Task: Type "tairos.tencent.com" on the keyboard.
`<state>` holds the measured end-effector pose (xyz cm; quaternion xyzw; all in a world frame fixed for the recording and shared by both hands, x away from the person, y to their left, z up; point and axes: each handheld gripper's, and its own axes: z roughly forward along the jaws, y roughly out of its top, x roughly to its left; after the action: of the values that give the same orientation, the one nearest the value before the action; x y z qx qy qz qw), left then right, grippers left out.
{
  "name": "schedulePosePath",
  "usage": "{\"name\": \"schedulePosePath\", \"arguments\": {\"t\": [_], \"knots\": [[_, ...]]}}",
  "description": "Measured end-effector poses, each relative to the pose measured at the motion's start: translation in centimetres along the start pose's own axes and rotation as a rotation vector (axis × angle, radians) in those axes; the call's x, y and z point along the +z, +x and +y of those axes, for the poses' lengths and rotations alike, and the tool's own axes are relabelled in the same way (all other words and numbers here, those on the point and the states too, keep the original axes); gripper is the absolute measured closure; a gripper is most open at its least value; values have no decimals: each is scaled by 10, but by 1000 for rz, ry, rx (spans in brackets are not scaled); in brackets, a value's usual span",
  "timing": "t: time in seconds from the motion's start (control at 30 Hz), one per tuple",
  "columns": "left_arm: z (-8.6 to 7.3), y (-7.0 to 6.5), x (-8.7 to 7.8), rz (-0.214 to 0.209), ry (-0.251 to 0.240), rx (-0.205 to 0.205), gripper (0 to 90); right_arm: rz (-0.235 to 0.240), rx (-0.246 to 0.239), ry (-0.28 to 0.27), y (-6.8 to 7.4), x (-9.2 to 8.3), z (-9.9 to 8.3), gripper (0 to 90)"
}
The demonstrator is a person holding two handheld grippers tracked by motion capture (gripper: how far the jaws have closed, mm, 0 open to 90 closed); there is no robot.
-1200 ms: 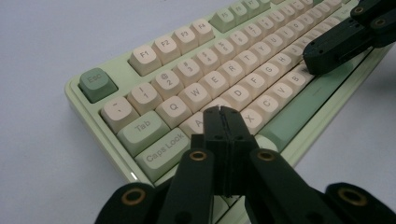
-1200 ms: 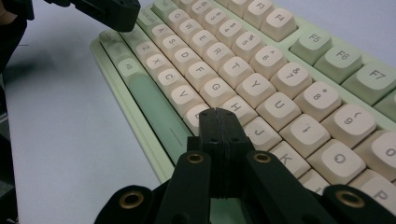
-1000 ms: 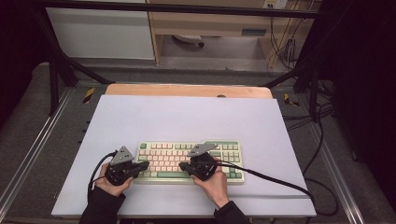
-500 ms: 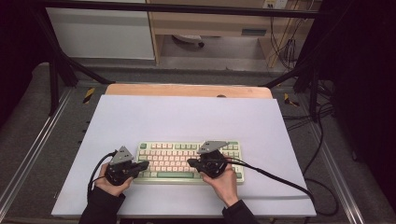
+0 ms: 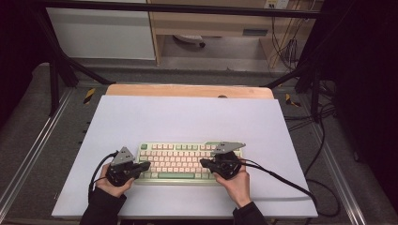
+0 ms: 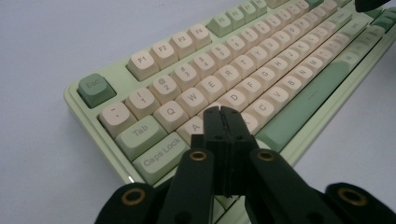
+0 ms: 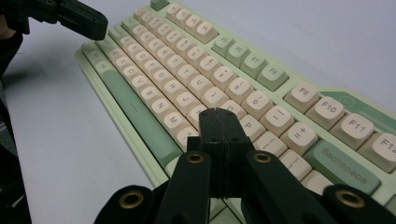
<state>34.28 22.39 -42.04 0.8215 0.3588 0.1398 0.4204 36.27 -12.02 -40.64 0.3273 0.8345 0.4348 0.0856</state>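
A green keyboard [image 5: 180, 161] with cream keys lies near the front of the white table top. My left gripper [image 5: 146, 165] is shut and hovers over the keyboard's left end; in the left gripper view [image 6: 220, 111] its joined tips sit above the A key area of the keyboard [image 6: 261, 60]. My right gripper [image 5: 203, 162] is shut too, pointing left over the right half. In the right gripper view [image 7: 215, 112] its tips hang above the keys near L and P on the keyboard [image 7: 187, 60], with nothing held. The left gripper [image 7: 100, 23] shows far off at top left.
The white table top [image 5: 187, 117] has bare room behind and beside the keyboard. A wooden edge [image 5: 187, 91] runs along the back. Black cables [image 5: 291, 185] trail off the right front. Metal frame rails [image 5: 28, 154] flank the table.
The right gripper has shifted to the right along the keyboard, from near its middle toward the right half. The left gripper has stayed put.
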Motion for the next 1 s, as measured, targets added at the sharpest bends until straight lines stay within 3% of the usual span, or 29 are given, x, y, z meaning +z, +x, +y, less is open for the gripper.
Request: {"name": "schedulePosePath", "arguments": {"t": [0.7, 1.0], "knots": [[18, -23, 27, -40, 28, 51, 899, 4, 17, 0, -7, -7, -11, 900], [16, -26, 35, -43, 48, 57, 899, 7, 17, 7, -7, -5, -12, 900]]}}
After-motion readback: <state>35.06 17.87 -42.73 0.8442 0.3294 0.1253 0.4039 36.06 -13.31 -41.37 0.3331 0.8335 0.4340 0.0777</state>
